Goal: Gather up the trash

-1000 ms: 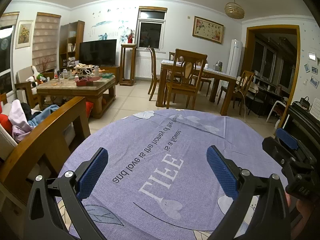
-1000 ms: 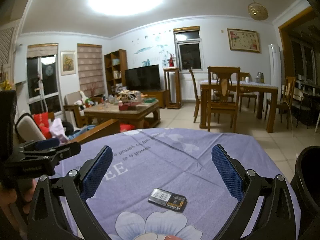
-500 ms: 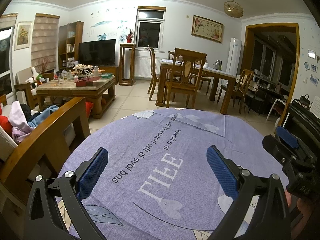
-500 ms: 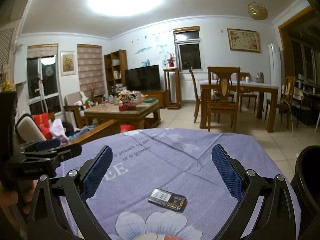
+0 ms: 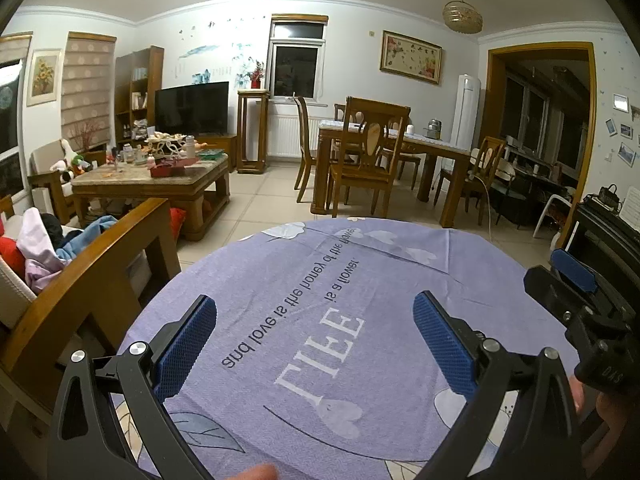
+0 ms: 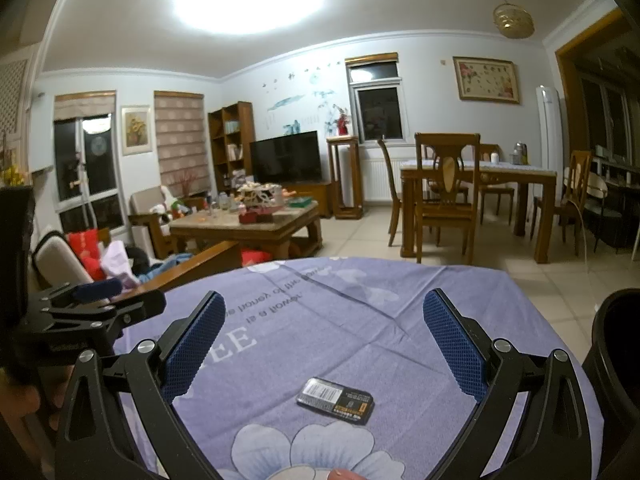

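A small flat black packet with a barcode label lies on the purple tablecloth, between and a little below my right gripper's open fingers. My right gripper is open and empty above the cloth. My left gripper is open and empty over the printed part of the same cloth; no trash shows in its view. A black bin stands at the table's right edge. Each gripper shows at the side of the other's view.
A wooden sofa arm with clothes lies left of the table. Beyond are a cluttered coffee table, a TV, and a dining table with chairs. Tiled floor lies between them.
Both views have barely shifted; the left gripper's view tilted very slightly. Both grippers stay open and the packet has not moved.
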The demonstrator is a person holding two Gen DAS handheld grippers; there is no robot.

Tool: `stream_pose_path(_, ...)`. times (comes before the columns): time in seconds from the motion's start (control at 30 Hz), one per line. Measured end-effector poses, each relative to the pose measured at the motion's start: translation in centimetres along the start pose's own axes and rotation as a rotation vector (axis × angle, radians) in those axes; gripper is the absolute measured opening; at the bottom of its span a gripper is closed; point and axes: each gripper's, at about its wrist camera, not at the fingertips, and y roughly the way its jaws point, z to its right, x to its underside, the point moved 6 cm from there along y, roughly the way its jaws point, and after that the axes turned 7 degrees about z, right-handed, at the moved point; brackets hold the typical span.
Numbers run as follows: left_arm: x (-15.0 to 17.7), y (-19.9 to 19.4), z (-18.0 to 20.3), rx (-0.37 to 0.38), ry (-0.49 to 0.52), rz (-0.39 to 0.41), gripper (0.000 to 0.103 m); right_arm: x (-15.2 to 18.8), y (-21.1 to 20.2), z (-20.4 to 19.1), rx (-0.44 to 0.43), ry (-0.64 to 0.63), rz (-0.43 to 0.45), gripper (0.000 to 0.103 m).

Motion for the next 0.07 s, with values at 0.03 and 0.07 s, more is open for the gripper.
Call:
stream_pose_path(0.03,-0.02,0.04,0.04,0.0,0.001,0.0,0.098,0.01,0.01,-0.01,0.0,0.0,0.0,0.098)
stream_pose_path(0.07,-0.02,0.06,0.06,0.0,0.002,0.0,0.098,0.01,0.01,-0.01,0.0,0.0,0.0,0.098)
